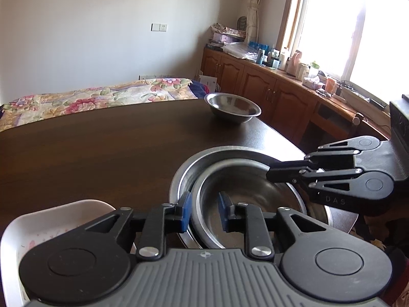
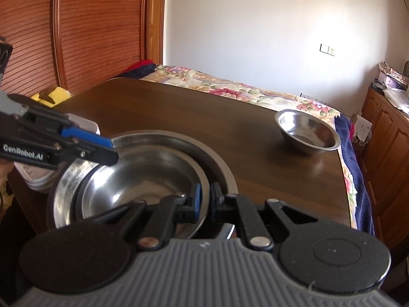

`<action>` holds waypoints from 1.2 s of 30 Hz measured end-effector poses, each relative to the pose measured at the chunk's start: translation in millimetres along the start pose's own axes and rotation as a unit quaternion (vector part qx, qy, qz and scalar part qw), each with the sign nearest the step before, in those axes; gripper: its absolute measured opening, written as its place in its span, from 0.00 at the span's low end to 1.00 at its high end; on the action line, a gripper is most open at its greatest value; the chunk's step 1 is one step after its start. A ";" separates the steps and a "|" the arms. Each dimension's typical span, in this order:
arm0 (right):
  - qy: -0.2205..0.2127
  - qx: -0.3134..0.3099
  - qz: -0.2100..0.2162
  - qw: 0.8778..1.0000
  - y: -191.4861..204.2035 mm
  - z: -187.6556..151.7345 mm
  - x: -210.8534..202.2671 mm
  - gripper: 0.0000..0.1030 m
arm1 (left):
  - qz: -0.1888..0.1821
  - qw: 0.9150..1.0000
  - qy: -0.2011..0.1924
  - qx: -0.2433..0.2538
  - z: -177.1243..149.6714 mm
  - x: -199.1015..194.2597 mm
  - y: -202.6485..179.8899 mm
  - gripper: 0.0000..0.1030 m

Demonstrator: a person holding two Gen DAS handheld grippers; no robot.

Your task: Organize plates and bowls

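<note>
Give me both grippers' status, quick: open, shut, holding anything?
Left gripper: open, fingers straddling the inner steel bowl rim, not pinching.
Right gripper: shut on the inner steel bowl rim, opposite side.

White dish (image 1: 58,220): cut off at 8 o'clock by the left wrist frame edge, partly hidden behind the left gripper (image 1: 203,211). Inner steel bowl (image 2: 143,179): near rim hidden by the right gripper (image 2: 204,197). Countertop clutter (image 1: 278,58): too small to identify.
</note>
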State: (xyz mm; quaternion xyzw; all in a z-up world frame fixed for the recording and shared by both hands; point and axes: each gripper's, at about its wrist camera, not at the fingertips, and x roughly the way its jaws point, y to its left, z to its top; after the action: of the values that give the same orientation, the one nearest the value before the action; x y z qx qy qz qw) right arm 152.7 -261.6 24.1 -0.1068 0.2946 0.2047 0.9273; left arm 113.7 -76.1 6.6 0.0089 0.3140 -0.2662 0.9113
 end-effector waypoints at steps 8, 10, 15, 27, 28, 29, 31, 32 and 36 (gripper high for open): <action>0.003 0.000 0.003 1.000 1.7 0.4 3.5 0.10 | 0.002 1.000 -0.009 0.003 6.0 -2.0 1.6 0.27; 0.000 0.004 0.003 1.000 1.8 0.3 3.6 0.10 | 0.004 1.000 -0.009 0.005 8.8 -1.1 -0.3 0.27; -0.025 0.012 0.002 1.000 -0.7 4.5 -4.8 0.10 | 0.007 1.000 -0.010 0.007 11.4 0.7 -0.3 0.27; -0.056 0.028 0.000 0.998 -21.6 11.0 -7.8 0.10 | 0.018 1.000 -0.011 0.015 26.2 14.1 -2.1 0.27; -0.059 0.029 -0.002 0.998 -23.9 11.6 -8.5 0.10 | 0.019 1.000 -0.011 0.016 27.2 15.2 -2.0 0.27; -0.062 0.031 -0.003 0.998 -26.3 11.8 -9.7 0.10 | 0.019 1.000 -0.012 0.017 28.6 16.6 -2.2 0.27; -0.068 0.035 -0.006 0.997 -31.1 12.5 -11.2 0.10 | 0.019 1.000 -0.013 0.018 30.4 18.3 -1.9 0.27; -0.071 0.037 -0.008 0.997 -33.8 12.8 -11.7 0.10 | 0.020 1.000 -0.014 0.019 31.5 19.3 -1.8 0.27; -0.080 0.038 -0.024 0.996 -44.6 14.4 -11.8 0.10 | 0.021 0.999 -0.016 0.021 36.5 25.0 -3.0 0.28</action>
State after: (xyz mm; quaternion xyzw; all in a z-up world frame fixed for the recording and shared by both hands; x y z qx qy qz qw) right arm 170.9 -300.6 46.1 -0.0615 0.2240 0.1795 0.9559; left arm 149.4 -97.4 22.0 0.0305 0.2931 -0.2535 0.9214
